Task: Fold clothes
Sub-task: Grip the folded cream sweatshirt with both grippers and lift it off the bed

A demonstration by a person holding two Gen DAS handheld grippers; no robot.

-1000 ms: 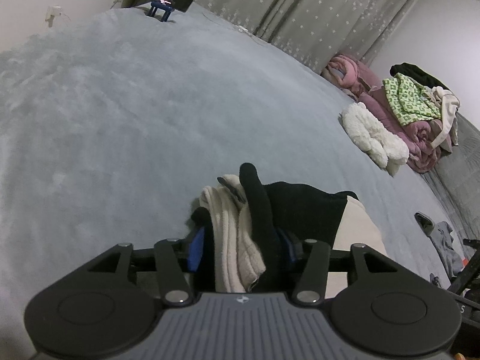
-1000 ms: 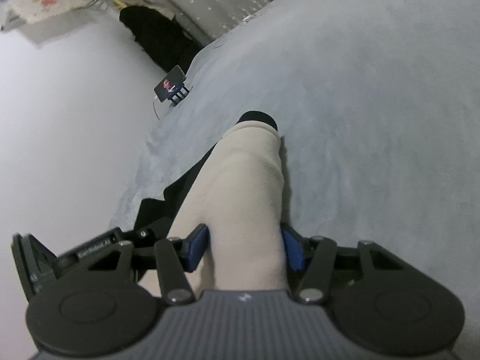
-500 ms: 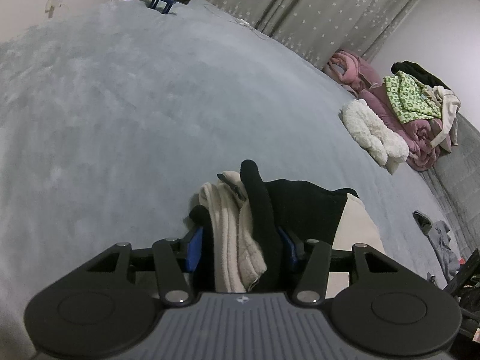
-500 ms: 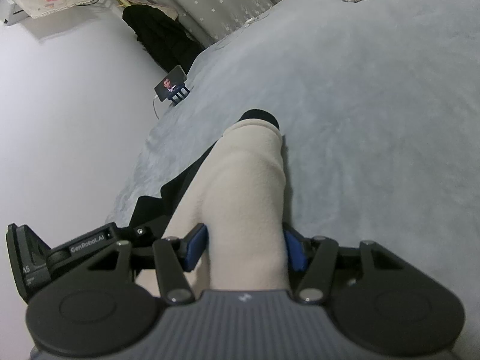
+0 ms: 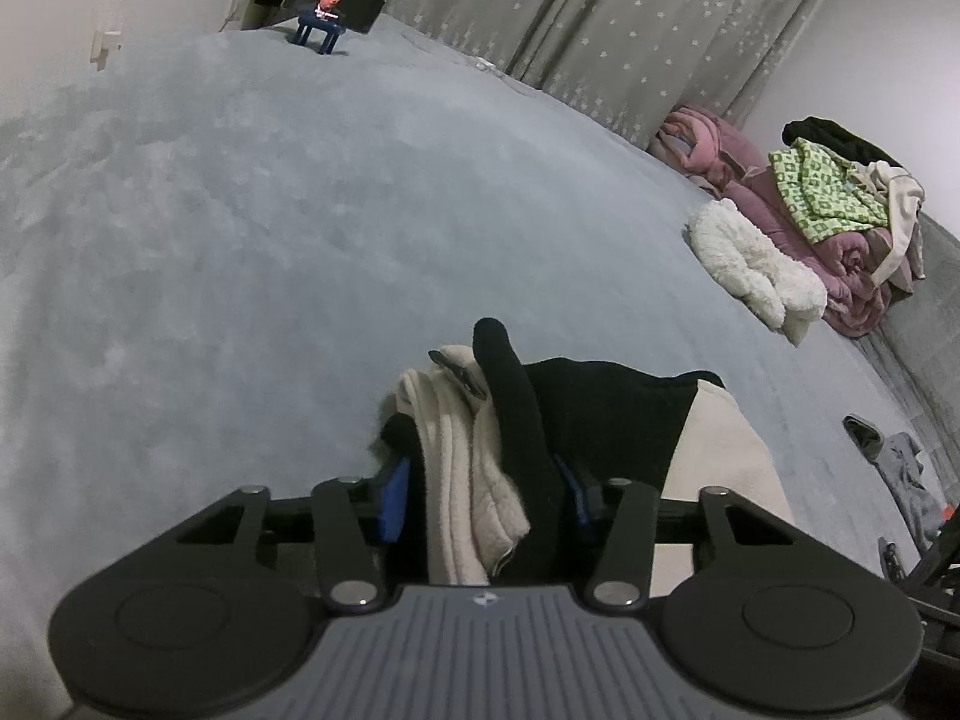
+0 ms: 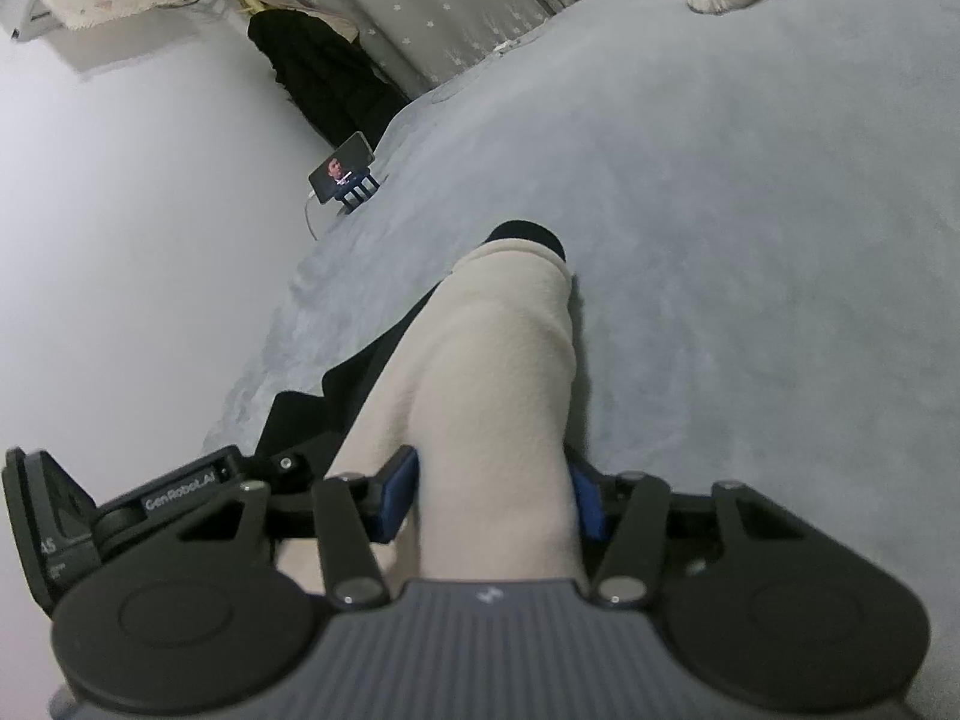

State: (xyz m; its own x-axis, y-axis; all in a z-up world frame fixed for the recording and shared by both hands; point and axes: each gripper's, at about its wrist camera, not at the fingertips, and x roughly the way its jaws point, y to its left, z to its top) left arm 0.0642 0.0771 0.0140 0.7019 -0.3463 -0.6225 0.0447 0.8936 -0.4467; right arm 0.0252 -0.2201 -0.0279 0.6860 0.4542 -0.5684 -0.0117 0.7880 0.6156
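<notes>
Starting at my left: my left gripper [image 5: 483, 495] has a thick wad of the cream-and-black garment [image 5: 474, 450] between its blue pads, and the jaws are closing on it, cloth filling the gap from pad to pad. The wad is layered, cream fleece folds beside a black sleeve or cuff that sticks up past the tips. The garment lies low on the grey bed [image 5: 270, 228], just ahead of me, its black panel running off toward my right.

My right gripper [image 6: 492, 495] straddles a cream tube of the same garment [image 6: 498, 372], likely a sleeve with a black cuff at its far end. These jaws are closing too, with the fleece pressed between the pads.

My judgement is that I am gathering both ends before carrying a fold over. The risks come from the bulk. On the left I may be pinching only the outer layers, so an inner fold could slide free and spoil the edge. The loose black cuff could flop out. On the right, plush fleece compresses and may creep through the pads if I pull. If my two hands move unevenly, the fold will skew.

Far right, a pile of clothes [image 5: 840, 222] sits well apart.
</notes>
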